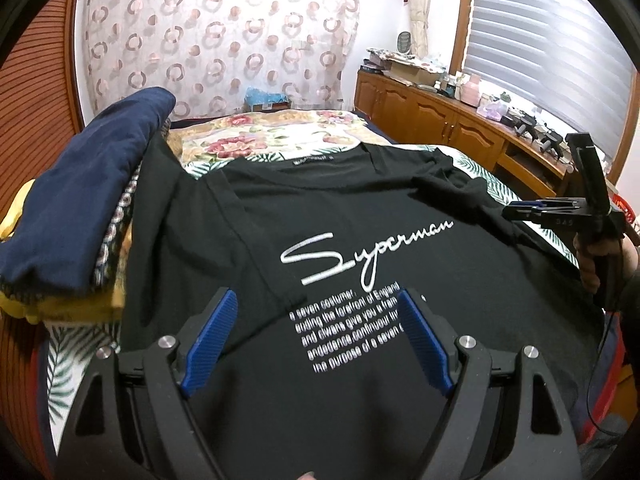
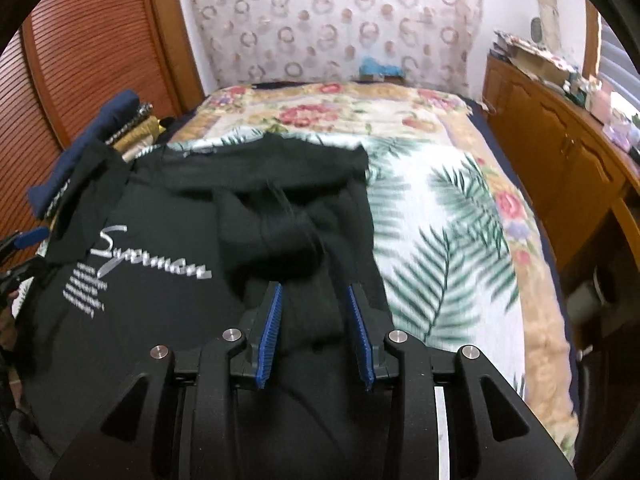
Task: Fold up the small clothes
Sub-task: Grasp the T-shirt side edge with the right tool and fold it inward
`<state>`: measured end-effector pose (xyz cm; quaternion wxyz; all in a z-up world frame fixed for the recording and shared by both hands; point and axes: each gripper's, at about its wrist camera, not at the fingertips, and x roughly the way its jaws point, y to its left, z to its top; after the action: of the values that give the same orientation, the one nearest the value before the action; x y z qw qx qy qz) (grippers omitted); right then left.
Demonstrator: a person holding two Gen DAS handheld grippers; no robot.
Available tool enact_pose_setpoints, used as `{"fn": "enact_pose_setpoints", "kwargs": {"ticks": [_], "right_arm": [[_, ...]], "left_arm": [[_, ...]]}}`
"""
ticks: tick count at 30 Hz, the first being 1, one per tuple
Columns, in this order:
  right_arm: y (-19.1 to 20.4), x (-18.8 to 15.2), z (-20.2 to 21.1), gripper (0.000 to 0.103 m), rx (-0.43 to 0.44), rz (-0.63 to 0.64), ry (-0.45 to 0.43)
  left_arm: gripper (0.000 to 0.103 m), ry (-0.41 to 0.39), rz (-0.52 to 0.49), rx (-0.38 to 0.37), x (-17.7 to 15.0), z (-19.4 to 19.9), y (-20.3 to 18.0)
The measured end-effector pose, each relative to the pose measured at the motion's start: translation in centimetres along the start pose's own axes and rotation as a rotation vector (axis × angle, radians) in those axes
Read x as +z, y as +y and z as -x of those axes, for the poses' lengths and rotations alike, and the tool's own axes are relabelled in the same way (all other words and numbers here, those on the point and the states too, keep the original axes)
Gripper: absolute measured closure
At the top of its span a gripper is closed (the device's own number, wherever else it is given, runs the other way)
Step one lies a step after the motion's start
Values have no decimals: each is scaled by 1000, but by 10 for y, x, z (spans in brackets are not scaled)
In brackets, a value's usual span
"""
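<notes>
Hovering wide apart, left gripper [image 1: 316, 336] over the black T-shirt [image 1: 360, 208] spread on the bed [image 2: 460, 208]; right gripper [image 2: 316, 332] parted, straddling the bunched sleeve [image 2: 280, 224], not yet clamped. Likely mid sleeve fold: next, pinching that sleeve and carrying it inward across the chest.

soft daylight from the blinds [image 1: 548, 32], motion blur in right view, fisheye-dark corners

Both wrist views low, close — sharing black shirt [image 1: 360, 240]
</notes>
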<state>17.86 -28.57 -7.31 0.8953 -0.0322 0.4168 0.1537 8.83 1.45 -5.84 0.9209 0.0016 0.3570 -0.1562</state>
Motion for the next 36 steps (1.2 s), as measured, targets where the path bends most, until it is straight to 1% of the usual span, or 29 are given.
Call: {"fn": "enact_pose_setpoints", "kwargs": {"ticks": [2,7,11,16,17,18,19,21,24,27,29,32,36], "right_arm": [[1,-7,0,71,-8,-10,9],[3,-16,0,71,15,-40,17],[10,-14,-3,71,18,-19,15],[9,-7,-13,71,26,-48,16],[9,-5,-14,72,27,-50,10],[9,-3,-13,82,33,-53,1],[11,-2,-12,87,51,-51,-9],[16,0,-6,95,82,-35,-36],[32,0,8,96,123,15,-75],[51,-3,20,97,152,73,-94],[64,-8,24,97,180,110,-86],[78,-19,21,96,195,146,-48],[83,-36,21,94,202,158,-12]], "left_arm": [[20,3,-2,3,-4,3,-2],[20,8,2,11,-11,10,-4],[20,4,1,23,-15,15,-6],[20,-3,2,38,-19,22,-4],[20,-6,5,40,-21,24,-3],[20,-11,10,41,-22,26,-2],[20,-14,15,42,-23,28,-2],[20,-19,22,48,-25,32,0],[20,-25,30,53,-26,36,2],[20,-29,32,56,-25,37,2],[20,-29,32,55,-25,36,2],[20,-25,27,53,-24,35,1],[20,-22,23,46,-20,31,-5]]}}
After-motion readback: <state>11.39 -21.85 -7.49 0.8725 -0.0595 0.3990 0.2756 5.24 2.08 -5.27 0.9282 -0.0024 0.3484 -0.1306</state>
